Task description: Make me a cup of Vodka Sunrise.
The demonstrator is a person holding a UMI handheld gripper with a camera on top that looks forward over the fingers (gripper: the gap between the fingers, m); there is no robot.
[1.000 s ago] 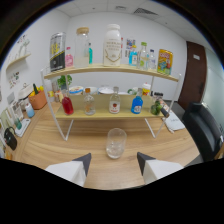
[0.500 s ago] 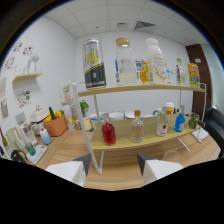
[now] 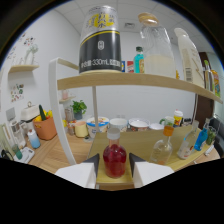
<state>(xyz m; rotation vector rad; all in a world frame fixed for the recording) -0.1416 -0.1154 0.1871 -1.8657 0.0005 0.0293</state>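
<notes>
Standing between open jaws: red bottle [image 3: 114, 159]

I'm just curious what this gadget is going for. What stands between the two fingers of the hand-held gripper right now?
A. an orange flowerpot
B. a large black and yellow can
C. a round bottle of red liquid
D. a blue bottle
C: the round bottle of red liquid stands on the lower shelf, between the fingers of the hand-held gripper.

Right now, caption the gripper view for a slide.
Open gripper straddling a round red-liquid bottle on the lower wooden shelf.
</notes>
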